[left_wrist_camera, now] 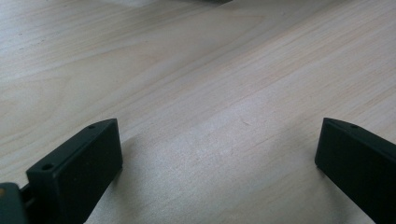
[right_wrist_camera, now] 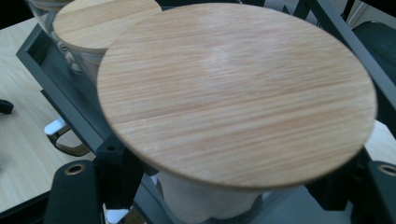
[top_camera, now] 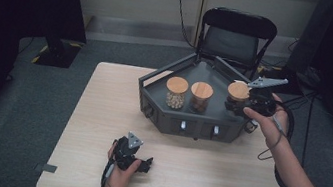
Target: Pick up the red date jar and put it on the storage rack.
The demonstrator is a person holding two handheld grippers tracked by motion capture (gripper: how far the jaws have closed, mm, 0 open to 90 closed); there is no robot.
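at the right end of the dark angular tray (top_camera: 156, 79), the right gripper (top_camera: 239, 106) is clamped on a wooden-lidded glass jar (top_camera: 237, 95), jaws closed on the glass body just under the lid. in the right gripper view the lid (right_wrist_camera: 238, 88) sits above both jaws, so the grip is low on the neck, likely to keep the loose-looking lid untouched and the jar upright. can't tell if the jar base is resting on the tray floor or just clear of it.

two more jars stand in the tray to its left: the middle jar (top_camera: 201, 96) with dark contents, the left jar (top_camera: 176, 91) with pale nuts. they form a row, so my read is the held jar is either being placed into or lifted from the rightmost slot.

right forearm reaches in from the near right, wrist bent inward, gripper roughly level, pointing left at the jar.

left gripper (top_camera: 145, 163) is parked on the wooden table (top_camera: 221, 183) near-left, well away from the tray, jaws wide apart and holding nothing, hand resting on the tabletop.
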